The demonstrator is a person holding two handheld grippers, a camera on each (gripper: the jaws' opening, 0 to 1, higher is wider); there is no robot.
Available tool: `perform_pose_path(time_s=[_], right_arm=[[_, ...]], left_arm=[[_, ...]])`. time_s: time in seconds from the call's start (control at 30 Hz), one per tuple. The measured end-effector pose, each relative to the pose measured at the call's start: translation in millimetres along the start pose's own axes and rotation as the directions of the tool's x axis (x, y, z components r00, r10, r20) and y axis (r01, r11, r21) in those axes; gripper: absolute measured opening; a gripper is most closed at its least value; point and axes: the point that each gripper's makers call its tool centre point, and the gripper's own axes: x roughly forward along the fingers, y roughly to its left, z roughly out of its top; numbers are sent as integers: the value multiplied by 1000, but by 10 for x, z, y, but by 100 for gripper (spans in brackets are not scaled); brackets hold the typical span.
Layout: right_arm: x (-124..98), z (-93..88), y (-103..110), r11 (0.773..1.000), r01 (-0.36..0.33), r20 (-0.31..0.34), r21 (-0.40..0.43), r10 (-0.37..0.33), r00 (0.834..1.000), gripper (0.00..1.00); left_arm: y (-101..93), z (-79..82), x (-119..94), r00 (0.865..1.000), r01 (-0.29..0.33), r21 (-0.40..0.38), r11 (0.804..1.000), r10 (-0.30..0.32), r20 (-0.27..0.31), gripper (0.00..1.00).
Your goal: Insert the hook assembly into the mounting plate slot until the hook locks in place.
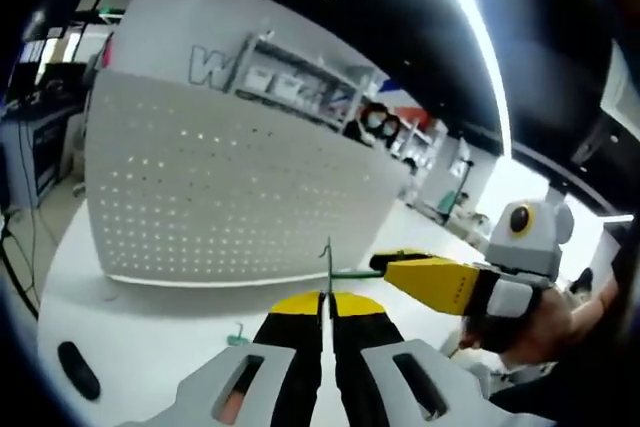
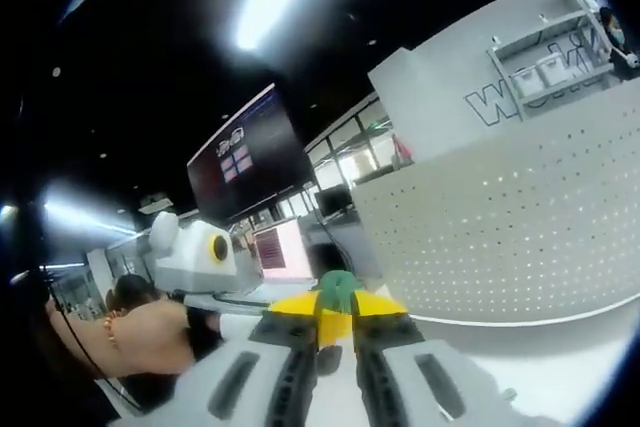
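On the white table (image 1: 150, 332) before the pegboard (image 1: 230, 197), both grippers' fingers pinch green hooks (image 1: 327, 267).

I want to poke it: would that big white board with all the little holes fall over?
Maybe. The white pegboard stands upright on its thin bottom edge on the table, so a hard poke near the top might tip it. It looks flat and stiff, so probably it wouldn't bend. What holds it up isn't visible.

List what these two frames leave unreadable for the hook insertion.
- Left gripper view: hook is thin and blurred, its shape unclear; its lower part hides between the left gripper tips.
- Right gripper view: green part is mostly covered by the right gripper.
- Pegboard: slots too small.
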Motion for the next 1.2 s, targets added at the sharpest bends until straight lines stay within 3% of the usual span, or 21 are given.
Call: perform_pose_path(time_s=[0.17,0.57,0.87,0.97,1.1,1.2], right_arm=[[-51,-46,-47,999,-3,-31,53,5,1000,10],[14,-67,-3,998,-20,-45,62,23,999,8],[0,-89,-31,999,-5,-49,47,7,999,2],[-18,-88,-60,1000,25,-45,-10,-25,999,1],[-22,-121,-88,999,25,-57,21,-23,998,1],[-14,-159,-85,1000,25,-74,8,-24,997,1]], left_arm=[[-43,-23,18,1000,-6,56,998,7,-13,1],[-229,-38,69,1000,-12,216,976,14,-6,1],[-243,-58,76,1000,-12,205,979,11,6,1],[-253,-82,100,1000,-3,168,986,2,3,2],[-239,-119,108,1000,6,124,992,-5,-4,3],[-232,-152,114,1000,3,141,990,-1,-12,3]])
